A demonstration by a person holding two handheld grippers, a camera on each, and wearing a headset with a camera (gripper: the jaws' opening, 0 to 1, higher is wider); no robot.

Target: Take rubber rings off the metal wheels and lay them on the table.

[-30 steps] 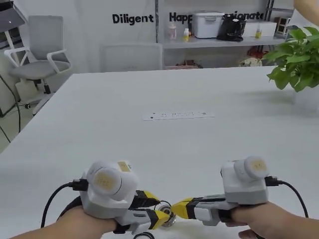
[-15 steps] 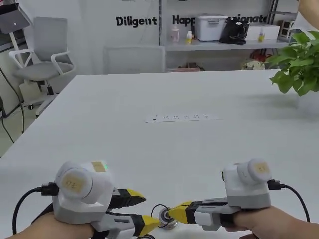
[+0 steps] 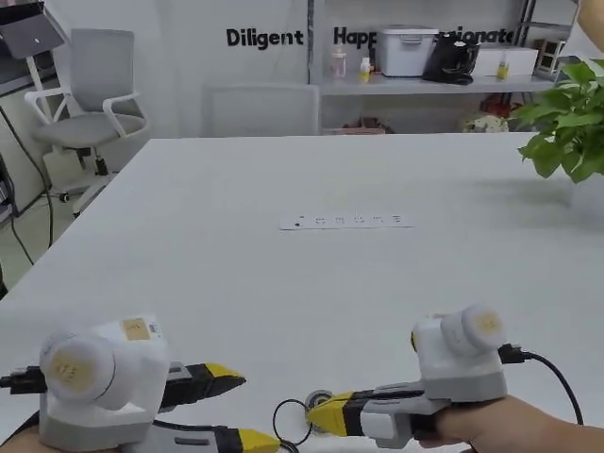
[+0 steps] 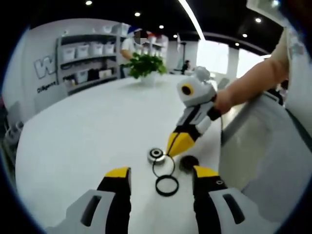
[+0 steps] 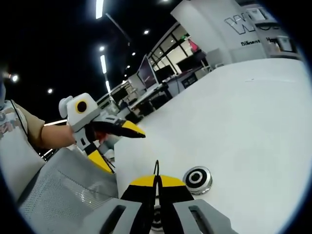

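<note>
A metal wheel (image 3: 318, 400) lies flat near the table's front edge, also seen from the left gripper view as the wheel (image 4: 156, 155) and from the right gripper view as the wheel (image 5: 197, 179). My right gripper (image 3: 313, 415) is shut on a thin black rubber ring (image 3: 278, 412), which hangs from its tips beside the wheel; the same ring (image 4: 163, 167) shows below the right gripper (image 4: 174, 148). A thicker black ring (image 4: 166, 185) lies on the table, with a dark wheel (image 4: 187, 162) next to it. My left gripper (image 3: 252, 410) stands open to the left, with nothing held.
A white power strip (image 3: 344, 222) lies mid-table. A leafy plant (image 3: 566, 118) stands at the far right. An office chair (image 3: 85, 104) and shelves sit beyond the table. The table's front edge runs close under both grippers.
My left gripper has drawn away to the left from the wheel and stands open. The right gripper has stayed by the wheel with the thin ring. The head camera has shifted slightly.
</note>
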